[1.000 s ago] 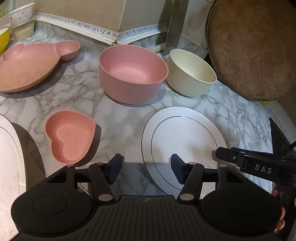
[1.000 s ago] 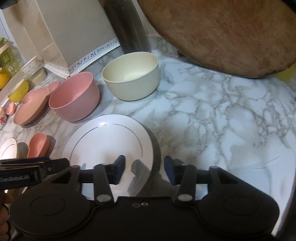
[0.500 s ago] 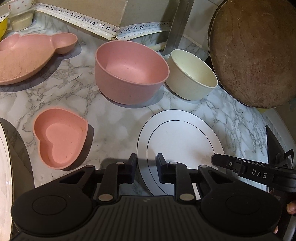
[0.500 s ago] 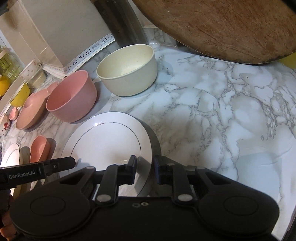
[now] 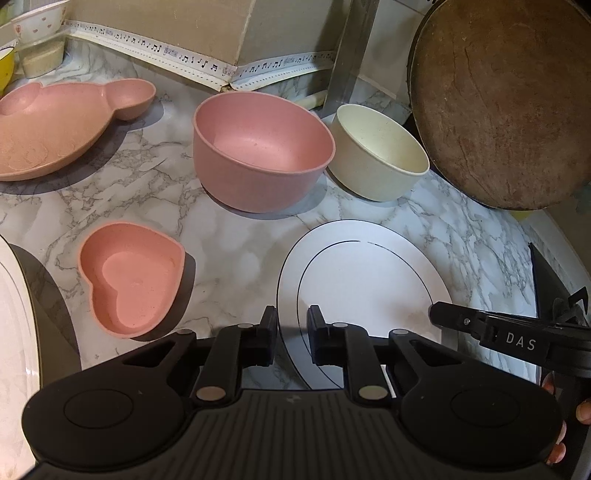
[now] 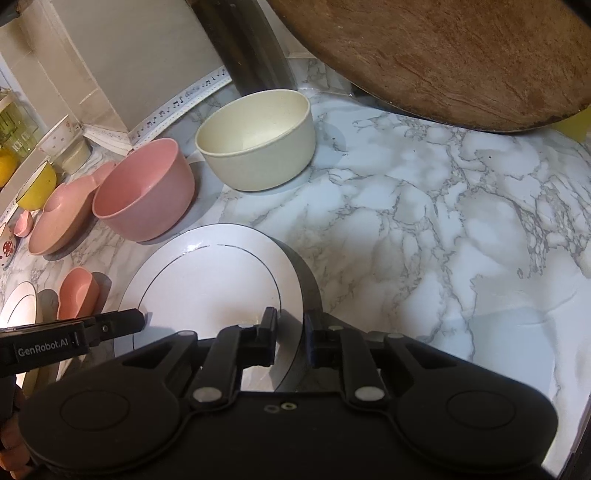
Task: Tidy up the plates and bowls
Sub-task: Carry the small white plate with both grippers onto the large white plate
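A white plate [image 5: 365, 280] with a thin dark ring sits tilted over the marble counter [image 5: 229, 258], held at both sides. My left gripper [image 5: 292, 338] is shut on its left rim. My right gripper [image 6: 290, 338] is shut on its right rim; the plate also shows in the right wrist view [image 6: 210, 284]. Behind the plate stand a pink bowl [image 5: 258, 147] and a cream bowl [image 5: 376, 151]. A pink heart-shaped dish [image 5: 129, 277] lies to the left. A pink mouse-shaped plate [image 5: 55, 125] lies at the far left.
A large round wooden board [image 5: 506, 99] leans at the back right. Another white plate [image 5: 14, 332] shows at the left edge. A cardboard box [image 5: 192, 26] stands at the back. A yellow bowl [image 6: 37, 184] and small dishes sit far left.
Both grippers closed from open onto the white plate's opposite rims. The plate now sits lifted, casting a dark shadow under its right edge.
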The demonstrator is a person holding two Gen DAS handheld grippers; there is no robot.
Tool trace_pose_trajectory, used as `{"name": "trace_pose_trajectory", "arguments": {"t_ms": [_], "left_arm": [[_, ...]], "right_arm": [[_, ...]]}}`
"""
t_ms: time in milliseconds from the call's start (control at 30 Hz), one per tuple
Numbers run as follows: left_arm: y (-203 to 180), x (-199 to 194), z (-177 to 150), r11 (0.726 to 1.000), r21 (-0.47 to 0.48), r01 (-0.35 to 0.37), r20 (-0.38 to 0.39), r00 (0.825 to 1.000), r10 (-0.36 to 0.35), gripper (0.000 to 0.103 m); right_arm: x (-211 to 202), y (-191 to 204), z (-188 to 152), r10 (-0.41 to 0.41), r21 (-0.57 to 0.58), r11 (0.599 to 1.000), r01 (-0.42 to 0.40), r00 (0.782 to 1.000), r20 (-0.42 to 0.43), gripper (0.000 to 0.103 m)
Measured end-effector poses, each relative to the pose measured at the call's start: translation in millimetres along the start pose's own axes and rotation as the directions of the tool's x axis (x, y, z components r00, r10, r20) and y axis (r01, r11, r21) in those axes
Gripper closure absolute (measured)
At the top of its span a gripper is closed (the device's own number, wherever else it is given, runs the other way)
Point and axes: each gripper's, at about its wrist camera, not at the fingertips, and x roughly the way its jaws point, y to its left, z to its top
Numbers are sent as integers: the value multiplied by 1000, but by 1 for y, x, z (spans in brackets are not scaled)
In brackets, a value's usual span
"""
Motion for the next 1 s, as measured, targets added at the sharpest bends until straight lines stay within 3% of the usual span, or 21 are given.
{"name": "trace_pose_trajectory", "arguments": {"t_ms": [167,533,1000], "left_arm": [[8,-16,2,1000,-27,1,23,1000,0,86],[40,-67,11,996,-79,-29,101,994,37,86],[118,-116,-8,976,-190,-101,147,981,130,86]], "right_arm": [[-12,12,2,-3,-31,1000,4,999,32,89],[-32,54,9,70,-43,997,-68,995,63,90],[-19,136,3,160,-137,978,-155,987,29,91]]}}
